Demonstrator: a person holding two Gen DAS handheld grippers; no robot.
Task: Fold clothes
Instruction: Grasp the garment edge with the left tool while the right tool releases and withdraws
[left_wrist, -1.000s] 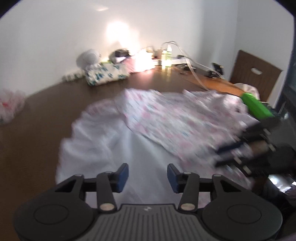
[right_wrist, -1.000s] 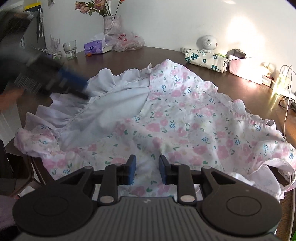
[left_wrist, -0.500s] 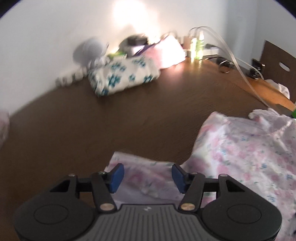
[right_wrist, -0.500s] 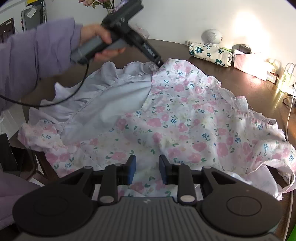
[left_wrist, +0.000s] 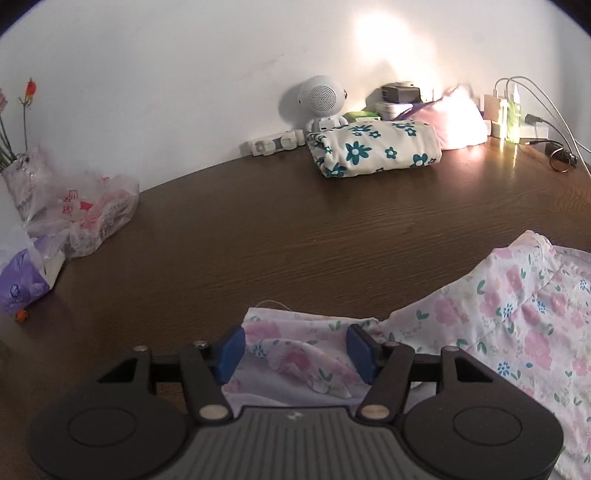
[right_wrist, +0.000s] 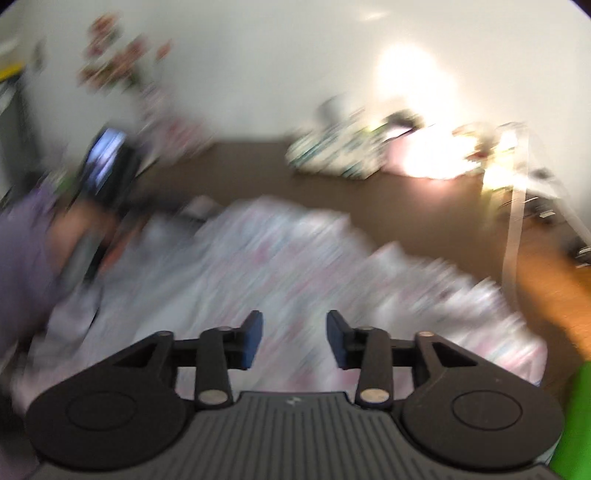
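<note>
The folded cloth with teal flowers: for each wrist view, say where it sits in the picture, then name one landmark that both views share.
Left wrist view: the folded cloth with teal flowers lies at upper centre, near the wall, right of the white round speaker.
Right wrist view: the same cloth, blurred, is at upper centre-right on the table.
Shared landmark: the pink floral garment.

Left tool (left_wrist: 293, 349): blue-padded jaws opening, a folded corner of cloth lying between them, pads not pressing on it.
Garment: white cotton garment with pink floral print (left_wrist: 524, 314), spread at lower right on the dark brown wooden worktop (left_wrist: 295, 229).
By the wall: folded cream cloth with teal flowers (left_wrist: 373, 149); behind it a white round-headed speaker figure (left_wrist: 322, 99).
Left edge: crumpled clear plastic bag (left_wrist: 85, 210).
</note>
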